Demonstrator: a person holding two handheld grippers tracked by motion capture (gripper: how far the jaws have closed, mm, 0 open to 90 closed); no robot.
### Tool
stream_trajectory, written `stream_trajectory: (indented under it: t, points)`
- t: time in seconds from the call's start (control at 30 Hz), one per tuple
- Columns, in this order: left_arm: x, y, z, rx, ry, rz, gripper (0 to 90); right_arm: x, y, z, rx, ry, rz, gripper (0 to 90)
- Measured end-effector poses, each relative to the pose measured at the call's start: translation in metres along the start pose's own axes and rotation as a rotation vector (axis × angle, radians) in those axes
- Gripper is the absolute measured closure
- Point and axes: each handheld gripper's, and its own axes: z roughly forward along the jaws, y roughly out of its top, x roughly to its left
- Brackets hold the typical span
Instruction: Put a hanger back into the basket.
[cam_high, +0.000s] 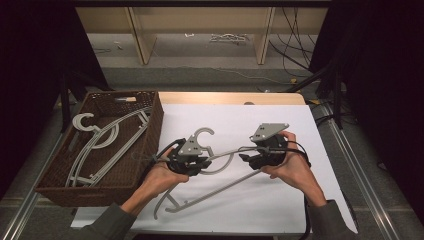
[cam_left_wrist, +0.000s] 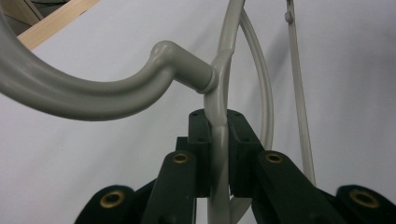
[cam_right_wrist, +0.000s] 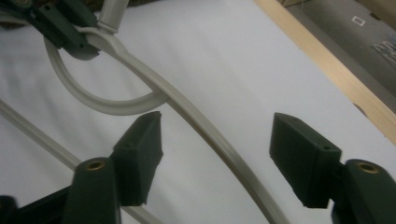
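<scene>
A grey plastic hanger (cam_high: 220, 187) lies across the white table (cam_high: 240, 120), its hook (cam_high: 202, 132) pointing away from me. My left gripper (cam_high: 204, 162) is shut on the hanger's frame just below the hook's neck. In the left gripper view the two pads (cam_left_wrist: 201, 140) squeeze the thin grey bar (cam_left_wrist: 218, 107) under the hook (cam_left_wrist: 93, 95). My right gripper (cam_high: 245, 157) is open over the hanger's right shoulder arm. In the right gripper view that arm (cam_right_wrist: 187, 112) runs between the spread jaws of the right gripper (cam_right_wrist: 217, 135) without touching either pad. The left gripper (cam_right_wrist: 65, 25) shows at the top left there.
A brown wicker basket (cam_high: 156, 125) stands at the table's left and holds several more grey hangers (cam_high: 100, 137). A wooden strip (cam_high: 225, 97) runs along the table's far edge. Beyond it are floor, cables and wooden legs.
</scene>
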Motion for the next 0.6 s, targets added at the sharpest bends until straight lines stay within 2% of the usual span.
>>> stream_trajectory:
  t: [0.03,0.07,0.13,0.17,0.2,0.23,0.27,0.3,0.33,0.4,0.5,0.53,0.6]
  points:
    - [0.001,0.000,-0.001,-0.007,0.001,-0.013,82.0,0.000,0.000,-0.002,-0.020,-0.008,0.022,28.7]
    - [0.002,-0.001,-0.003,-0.009,0.003,-0.016,82.0,0.000,0.000,-0.002,-0.020,-0.008,0.022,28.7]
    - [0.005,-0.001,-0.006,-0.016,0.010,-0.032,82.0,0.000,0.000,-0.007,-0.049,-0.015,0.051,27.8]
    - [0.005,-0.001,-0.007,-0.018,0.012,-0.041,82.0,0.000,0.000,-0.009,-0.069,-0.027,0.060,27.8]
    - [0.007,-0.001,-0.009,-0.019,0.013,-0.036,82.0,0.001,0.000,-0.014,-0.113,-0.040,0.080,27.6]
    - [0.007,-0.001,-0.010,-0.022,0.017,-0.044,82.0,0.001,0.000,-0.014,-0.113,-0.040,0.080,27.6]
    - [0.007,-0.001,-0.011,-0.023,0.017,-0.060,82.0,0.002,-0.001,-0.016,-0.133,-0.036,0.098,27.4]
    - [0.009,-0.001,-0.013,-0.024,0.022,-0.053,82.0,0.003,-0.004,-0.019,-0.172,-0.048,0.118,26.9]
    - [0.009,-0.001,-0.014,-0.027,0.025,-0.066,82.0,0.004,-0.006,-0.021,-0.188,-0.054,0.129,26.3]
    - [0.011,-0.002,-0.016,-0.034,0.024,-0.072,82.0,0.005,-0.008,-0.023,-0.198,-0.060,0.139,25.7]
    - [0.014,-0.002,-0.021,-0.041,0.032,-0.096,82.0,0.009,-0.015,-0.027,-0.246,-0.063,0.166,23.5]
    - [0.015,-0.002,-0.023,-0.042,0.035,-0.100,82.0,0.011,-0.020,-0.030,-0.269,-0.084,0.172,23.2]
    - [0.018,-0.002,-0.027,-0.052,0.035,-0.112,82.0,0.013,-0.023,-0.031,-0.281,-0.090,0.177,23.1]
